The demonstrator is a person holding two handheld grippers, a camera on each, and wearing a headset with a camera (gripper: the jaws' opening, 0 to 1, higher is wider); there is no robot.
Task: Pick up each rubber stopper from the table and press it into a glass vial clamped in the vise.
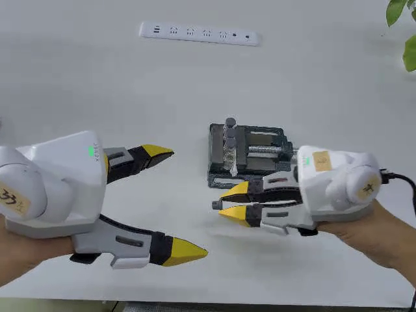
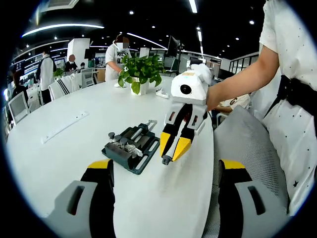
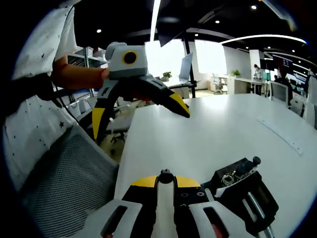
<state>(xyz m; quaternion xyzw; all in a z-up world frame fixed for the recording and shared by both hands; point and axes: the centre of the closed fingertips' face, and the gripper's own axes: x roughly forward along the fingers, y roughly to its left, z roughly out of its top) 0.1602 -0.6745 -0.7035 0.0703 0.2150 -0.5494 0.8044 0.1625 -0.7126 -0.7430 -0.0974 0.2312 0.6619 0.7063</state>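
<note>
Dark matt metal vise (image 1: 257, 138) on smooth white table (image 1: 130, 84)

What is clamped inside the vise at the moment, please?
A row of glass vials stands between the jaws of the vise, some capped with dark stoppers. The jaws cover the vials' lower parts.

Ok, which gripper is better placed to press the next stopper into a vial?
Right. The right gripper is shut on a stopper, its tips close to the vise. The left gripper is wide open, holds nothing and sits farther from the vise.
</note>
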